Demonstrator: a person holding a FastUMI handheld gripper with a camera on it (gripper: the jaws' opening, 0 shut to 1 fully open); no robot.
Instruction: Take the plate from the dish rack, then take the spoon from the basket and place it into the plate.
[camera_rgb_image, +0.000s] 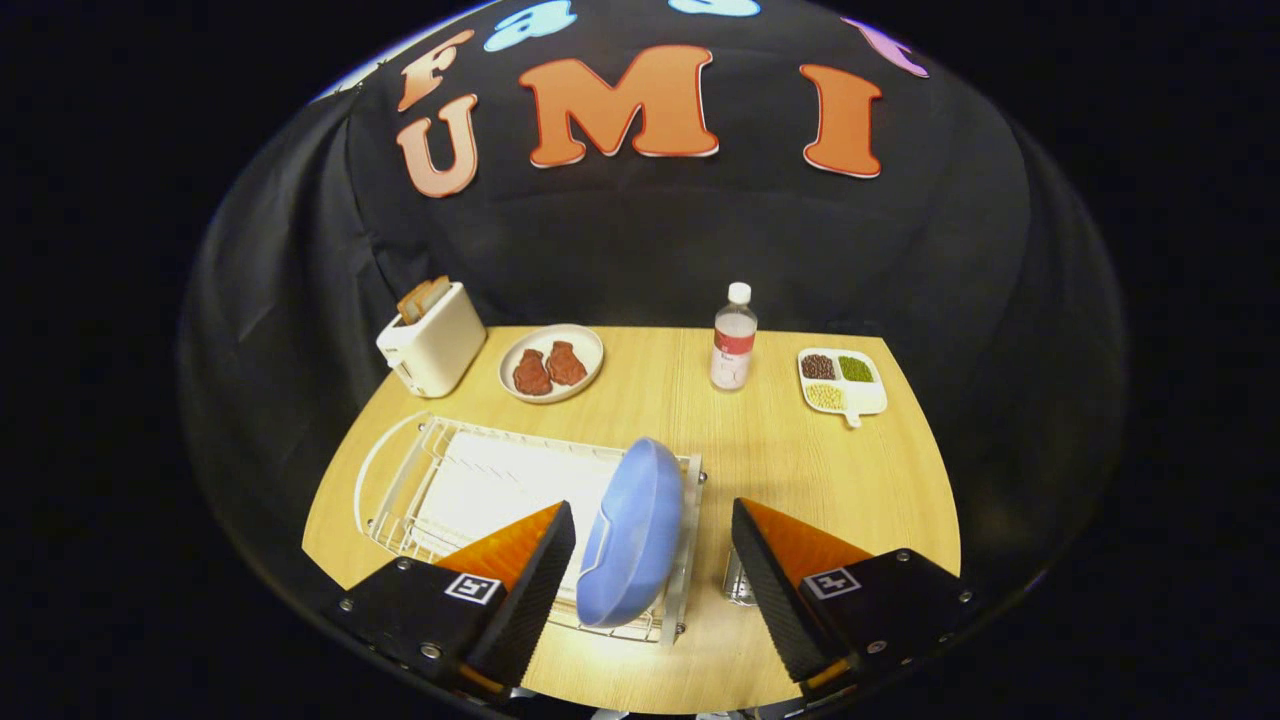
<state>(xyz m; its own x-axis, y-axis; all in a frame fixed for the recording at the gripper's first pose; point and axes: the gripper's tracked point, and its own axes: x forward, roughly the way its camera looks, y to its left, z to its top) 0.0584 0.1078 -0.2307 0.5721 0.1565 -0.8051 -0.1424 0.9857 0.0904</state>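
Gripper (653, 560) spread open around upright blue plate (632, 548) in dish rack (440, 470) on wooden table (800, 470).

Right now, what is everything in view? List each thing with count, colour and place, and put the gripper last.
plate: 1, blue, standing on edge in the rack's right end, between the fingers
dish rack: 1, white wire, near left part of the table
basket: 1, metal, on the table right of the rack, largely hidden behind the right finger
toaster: 1, cream, far left, bread slices in its slot
round plate: 1, white, beside the toaster, two brown pieces on it
bottle: 1, clear with white cap, far middle
divided dish: 1, white, far right, brown, green and pale yellow fillings
table: 1, light wood
gripper: 1, fingers open either side of the blue plate, not touching it
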